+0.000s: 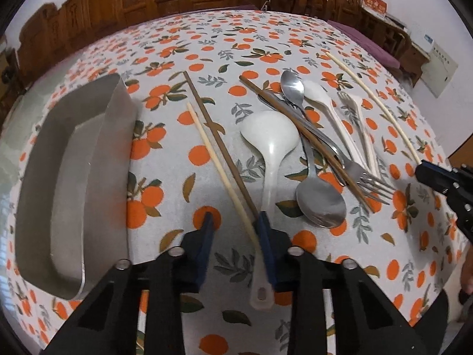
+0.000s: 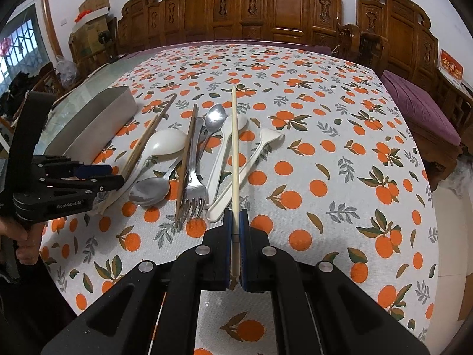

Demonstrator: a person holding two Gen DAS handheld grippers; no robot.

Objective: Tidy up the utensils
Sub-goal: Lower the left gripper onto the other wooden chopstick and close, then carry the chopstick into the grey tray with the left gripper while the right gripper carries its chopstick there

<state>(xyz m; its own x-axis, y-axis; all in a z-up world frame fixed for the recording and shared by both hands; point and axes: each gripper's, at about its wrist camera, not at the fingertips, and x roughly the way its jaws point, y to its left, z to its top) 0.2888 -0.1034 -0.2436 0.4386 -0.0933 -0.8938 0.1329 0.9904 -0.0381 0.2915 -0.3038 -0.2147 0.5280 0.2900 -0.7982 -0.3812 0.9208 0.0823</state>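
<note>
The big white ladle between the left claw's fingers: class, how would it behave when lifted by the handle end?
The ladle looks like plastic, so probably light and stiff. Its wide bowl sits far from the left claw, so it may droop or swing. The smooth handle could slip; the pale chopstick alongside might get caught too.

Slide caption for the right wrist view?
Right gripper shut on pale chopstick; loose utensils and metal tray beyond.

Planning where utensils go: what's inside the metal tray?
The metal tray shows only bare floor and walls wherever visible; no utensils in it. In the left wrist view its near wall hides a strip of floor, so that part is unseen.
</note>
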